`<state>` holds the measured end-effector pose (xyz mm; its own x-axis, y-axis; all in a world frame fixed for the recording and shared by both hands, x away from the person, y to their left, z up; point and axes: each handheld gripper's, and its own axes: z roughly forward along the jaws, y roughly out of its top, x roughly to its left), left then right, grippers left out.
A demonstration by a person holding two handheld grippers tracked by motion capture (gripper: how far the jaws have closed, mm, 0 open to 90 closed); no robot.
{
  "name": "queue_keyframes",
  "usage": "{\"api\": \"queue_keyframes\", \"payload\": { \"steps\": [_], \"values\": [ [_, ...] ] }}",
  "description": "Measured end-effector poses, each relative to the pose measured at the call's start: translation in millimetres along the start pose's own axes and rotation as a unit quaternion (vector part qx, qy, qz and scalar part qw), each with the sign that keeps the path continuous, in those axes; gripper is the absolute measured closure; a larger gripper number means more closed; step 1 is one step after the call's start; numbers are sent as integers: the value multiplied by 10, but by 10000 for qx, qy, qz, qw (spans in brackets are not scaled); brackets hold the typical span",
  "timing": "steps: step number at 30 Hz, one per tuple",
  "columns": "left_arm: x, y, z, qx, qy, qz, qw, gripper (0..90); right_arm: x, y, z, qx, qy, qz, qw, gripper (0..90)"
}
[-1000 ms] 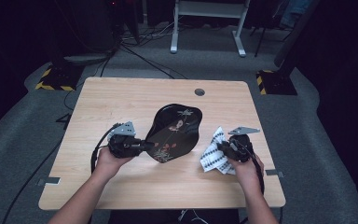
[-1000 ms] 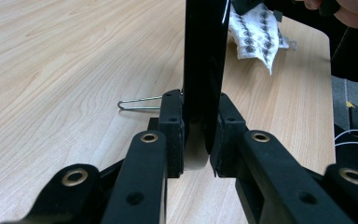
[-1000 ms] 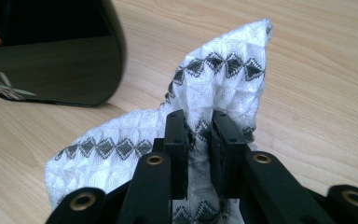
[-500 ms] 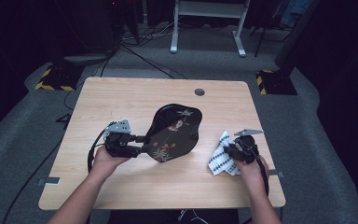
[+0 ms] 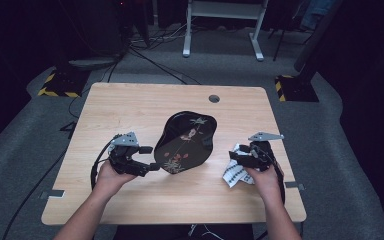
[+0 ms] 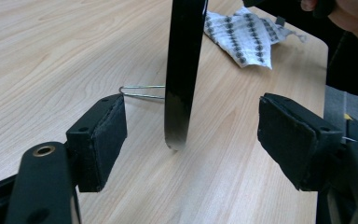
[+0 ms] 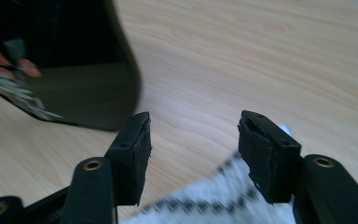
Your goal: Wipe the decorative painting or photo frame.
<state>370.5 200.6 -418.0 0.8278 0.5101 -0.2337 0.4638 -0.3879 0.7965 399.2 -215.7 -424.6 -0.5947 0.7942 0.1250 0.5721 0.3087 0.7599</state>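
A glossy black tray [image 5: 185, 142] painted with flowers stands on its edge mid-table, against a thin wire stand [image 6: 142, 91]. My left gripper [image 5: 150, 159] is at its left rim. Its jaws have just been opening, and the tray's edge [image 6: 182, 70] now stands between the pads without touching them. My right gripper [image 5: 235, 156] hovers over a white cloth with black dots [image 5: 235, 175], to the right of the tray. Those jaws have also just been opening. The cloth [image 7: 214, 200] lies loose beneath them and is not pinched.
The wooden table [image 5: 130, 105] has a round cable hole [image 5: 214, 98] near its far edge. The cloth lies close to the table's right edge. Beyond the table are dark floor, cables and a white frame [image 5: 222, 20].
Both grippers went from shut to open. The left one let go of the tray's rim. The right one released the cloth and drew back slightly to the right. The tray stays standing.
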Motion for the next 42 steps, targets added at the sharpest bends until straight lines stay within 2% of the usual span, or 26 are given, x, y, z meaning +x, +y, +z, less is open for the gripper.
{"api": "queue_keyframes", "payload": {
  "steps": [3,5,8,10,11,14,16,21,23,25,29,33,38,42],
  "values": [
    [-29,-43,7,-105,106,-129,9998,240,104,100,22,-209,246,-181,9993,434],
    [-57,-71,23,-147,273,-199,9993,260,161,165,53,-293,371,-296,9984,428],
    [-82,-114,61,-170,367,-309,9987,298,230,280,127,-314,583,-463,9967,412],
    [-89,-124,68,-165,371,-340,9986,344,245,303,143,-312,620,-473,9965,412],
    [-104,-155,82,-242,479,-409,9977,344,256,324,158,-322,634,-519,9961,410],
    [-89,-179,126,-223,325,-545,9977,424,286,433,240,-386,777,-593,9945,401],
    [-96,-178,160,-208,362,-572,9975,404,291,483,281,-367,825,-618,9940,397],
    [-149,-186,224,-101,554,-300,9980,484,304,565,359,-306,898,-724,9928,381],
    [-167,-206,255,-136,622,-237,9977,522,301,581,384,-304,963,-726,9922,368],
    [-168,-212,289,-100,611,-300,9976,554,307,593,421,-276,1000,-743,9918,363],
    [-164,-230,296,-194,629,-403,9970,623,305,603,448,-301,1022,-731,9916,359],
    [-176,-221,296,-141,718,-331,9968,732,308,607,471,-308,1142,-770,9900,359],
    [-174,-218,299,-151,652,-429,9968,742,337,610,480,-296,1207,-782,9892,382],
    [-155,-214,294,-145,591,-485,9970,746,353,609,478,-276,1155,-731,9902,396]
  ]
}}
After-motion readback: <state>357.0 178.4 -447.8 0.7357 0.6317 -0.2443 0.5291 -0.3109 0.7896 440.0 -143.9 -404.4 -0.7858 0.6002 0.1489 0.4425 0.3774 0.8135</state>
